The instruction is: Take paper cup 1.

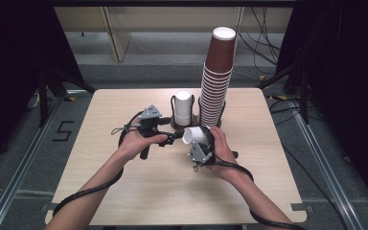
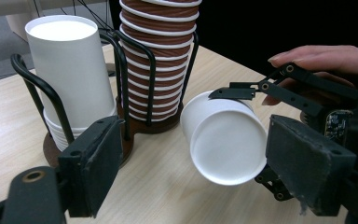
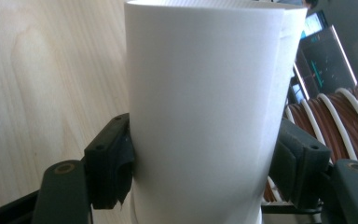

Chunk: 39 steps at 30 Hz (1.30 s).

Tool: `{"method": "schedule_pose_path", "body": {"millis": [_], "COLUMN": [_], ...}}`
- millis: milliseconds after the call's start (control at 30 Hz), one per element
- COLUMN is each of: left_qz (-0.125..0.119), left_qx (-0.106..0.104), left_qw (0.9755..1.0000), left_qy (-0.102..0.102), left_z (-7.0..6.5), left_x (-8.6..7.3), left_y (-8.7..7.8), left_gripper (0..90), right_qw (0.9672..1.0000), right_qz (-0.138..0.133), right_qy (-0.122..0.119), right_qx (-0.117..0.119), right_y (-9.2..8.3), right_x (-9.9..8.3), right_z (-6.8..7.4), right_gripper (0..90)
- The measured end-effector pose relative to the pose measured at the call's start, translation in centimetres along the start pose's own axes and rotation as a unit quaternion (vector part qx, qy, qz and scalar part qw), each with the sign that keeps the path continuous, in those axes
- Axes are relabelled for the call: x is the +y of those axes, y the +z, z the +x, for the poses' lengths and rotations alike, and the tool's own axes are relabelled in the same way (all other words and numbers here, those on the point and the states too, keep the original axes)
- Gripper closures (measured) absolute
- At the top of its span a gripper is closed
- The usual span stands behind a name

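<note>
Right tongs (image 1: 202, 142) clamped on white cup (image 1: 195, 135) — left tongs (image 1: 176, 138) apart, ungripping.

Three camera positions around one counter

The counter (image 1: 124, 191) was viewed from above and behind the person, looking forward and down. The white cup (image 2: 223, 140) was faced closely from the left hand-held gripper (image 2: 191, 177); from the right hand-held gripper (image 3: 205, 172) it was seen nearer still. The brown cup stack (image 1: 216, 86) was shared by all.
</note>
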<state>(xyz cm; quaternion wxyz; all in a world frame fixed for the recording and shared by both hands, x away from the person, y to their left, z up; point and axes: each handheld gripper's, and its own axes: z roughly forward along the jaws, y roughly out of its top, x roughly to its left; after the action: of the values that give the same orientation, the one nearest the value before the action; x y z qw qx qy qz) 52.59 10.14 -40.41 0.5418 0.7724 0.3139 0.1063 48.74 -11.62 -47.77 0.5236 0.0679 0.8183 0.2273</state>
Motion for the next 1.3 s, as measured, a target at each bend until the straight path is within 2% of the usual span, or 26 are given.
{"method": "schedule_pose_path", "body": {"millis": [33,167,233,300,367,433,467,533,567,600,700,733,767,800,833,867,1067,1100,1167,1200,1233,1300], "left_qz": [0.004,0.008,0.009,0.013,0.013,0.017,0.027,0.029,0.034,0.04,0.062,0.07,0.082,0.082,0.086,0.09,0.119,0.124,0.133,0.136,0.139,0.144], "left_qx": [0.002,-0.004,-0.003,-0.009,-0.017,-0.017,-0.021,-0.026,-0.027,-0.029,-0.035,-0.033,-0.036,-0.036,-0.037,-0.037,-0.047,-0.047,-0.051,-0.049,-0.054,-0.052], "left_qw": [1.0,1.0,0.9999,0.9998,0.9997,0.9997,0.9994,0.9992,0.9991,0.9988,0.9973,0.9967,0.9958,0.9958,0.9954,0.995,0.9916,0.9909,0.9896,0.9894,0.9887,0.9882], "left_qy": [-0.001,-0.004,-0.006,-0.008,-0.011,-0.009,-0.008,-0.005,-0.002,0.0,0.019,0.024,0.021,0.021,0.02,0.021,0.021,0.022,0.02,0.017,0.014,0.01], "left_z": [0.0,-0.1,-0.2,-0.3,-0.4,-0.5,-0.6,-0.7,-0.8,-0.9,-1.1,-1.1,-1.0,-1.0,-1.0,-0.9,-1.0,-1.1,-1.0,-1.1,-1.0,-1.0], "left_x": [0.1,0.1,0.1,0.2,0.3,0.3,0.4,0.4,0.4,0.4,0.4,0.3,0.3,0.3,0.3,0.4,0.3,0.2,0.1,0.1,0.0,-0.1], "left_y": [0.0,0.3,0.4,0.7,0.9,1.0,1.3,1.5,1.6,1.8,2.5,2.7,3.1,3.1,3.3,3.5,4.6,4.8,5.1,5.2,5.4,5.5], "left_gripper": [18.6,18.7,18.7,18.7,18.6,18.3,18.1,17.9,16.4,16.4,15.1,14.9,14.8,14.8,14.8,14.8,15.3,15.4,16.6,17.0,17.5,18.0], "right_qw": [1.0,0.999,0.9989,0.996,0.9929,0.9907,0.9899,0.989,0.9872,0.9872,0.986,0.9847,0.9781,0.9781,0.9742,0.9729,0.9716,0.9767,0.9744,0.9745,0.9704,0.9694], "right_qz": [0.0,-0.001,0.001,0.0,0.004,0.005,0.005,0.005,0.005,0.005,0.005,0.008,0.001,0.001,0.0,-0.001,-0.001,-0.011,-0.007,-0.002,-0.002,-0.004], "right_qy": [0.0,-0.042,-0.046,-0.086,-0.116,-0.133,-0.139,-0.145,-0.157,-0.157,-0.164,-0.171,-0.205,-0.205,-0.223,-0.228,-0.234,-0.211,-0.221,-0.221,-0.239,-0.242], "right_qx": [0.0,-0.012,-0.01,-0.022,-0.026,-0.028,-0.029,-0.027,-0.028,-0.028,-0.032,-0.034,-0.035,-0.035,-0.036,-0.037,-0.034,-0.041,-0.039,-0.038,-0.035,-0.042], "right_y": [0.0,0.1,0.1,0.1,0.1,0.2,0.2,0.2,0.2,0.2,0.3,0.2,0.3,0.3,0.4,0.4,0.3,0.4,0.3,0.3,0.3,0.3], "right_x": [0.0,0.0,0.0,0.1,0.1,0.2,0.2,0.2,0.2,0.2,0.3,0.4,0.5,0.5,0.5,0.5,0.5,0.4,0.5,0.5,0.5,0.6], "right_z": [0.0,0.2,0.3,0.3,0.4,0.5,0.6,0.7,0.9,0.9,1.1,1.1,0.7,0.7,0.5,0.5,0.6,0.9,0.9,1.0,0.8,0.7], "right_gripper": [30.8,30.9,30.9,31.0,31.0,31.1,31.1,31.1,31.1,31.1,31.2,31.2,31.3,31.3,31.2,31.2,31.2,31.2,31.2,31.2,31.2,31.2]}}
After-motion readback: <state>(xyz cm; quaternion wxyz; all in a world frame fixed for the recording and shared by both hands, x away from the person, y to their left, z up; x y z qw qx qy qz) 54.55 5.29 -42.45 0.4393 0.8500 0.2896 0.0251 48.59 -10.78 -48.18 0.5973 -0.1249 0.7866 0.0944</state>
